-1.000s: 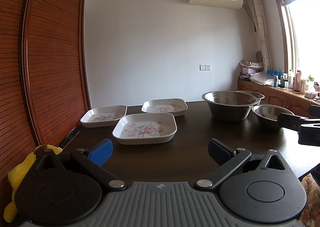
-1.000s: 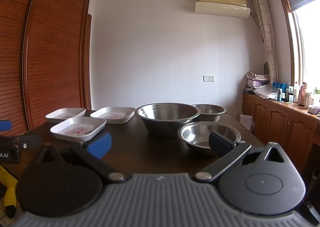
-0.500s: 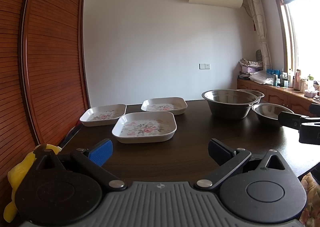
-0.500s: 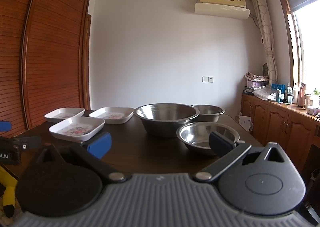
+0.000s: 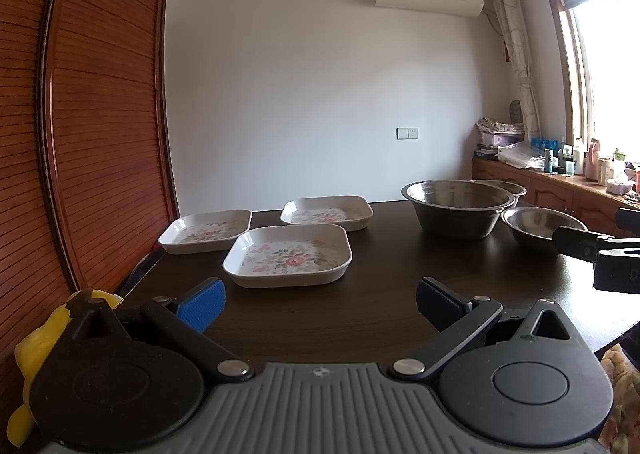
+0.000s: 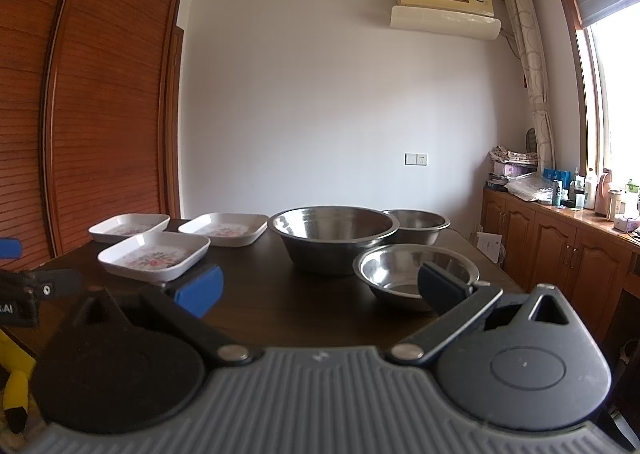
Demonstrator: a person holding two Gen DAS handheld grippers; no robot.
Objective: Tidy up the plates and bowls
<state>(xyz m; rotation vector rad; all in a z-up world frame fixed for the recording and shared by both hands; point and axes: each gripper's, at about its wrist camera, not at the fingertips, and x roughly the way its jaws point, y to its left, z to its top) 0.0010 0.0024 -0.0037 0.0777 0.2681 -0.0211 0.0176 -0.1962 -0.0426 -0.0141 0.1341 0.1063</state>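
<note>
Three white square floral plates lie on the dark table (image 5: 380, 294): a near plate (image 5: 288, 255), a far left plate (image 5: 206, 231) and a far right plate (image 5: 327, 213). A large steel bowl (image 5: 458, 208), a small steel bowl (image 5: 540, 223) and a third steel bowl (image 6: 416, 225) behind them stand to the right. My left gripper (image 5: 320, 304) is open and empty, short of the near plate. My right gripper (image 6: 320, 290) is open and empty, just before the small bowl (image 6: 414, 275).
A slatted wooden wardrobe (image 5: 80, 154) runs along the table's left side. A wooden cabinet (image 6: 568, 250) with bottles and clutter stands under the window at right. A yellow soft toy (image 5: 36, 338) sits at the table's near left corner.
Both views have shifted only slightly; the plates and bowls sit a little lower in the frames. Both grippers stay open and nothing on the table has moved.
</note>
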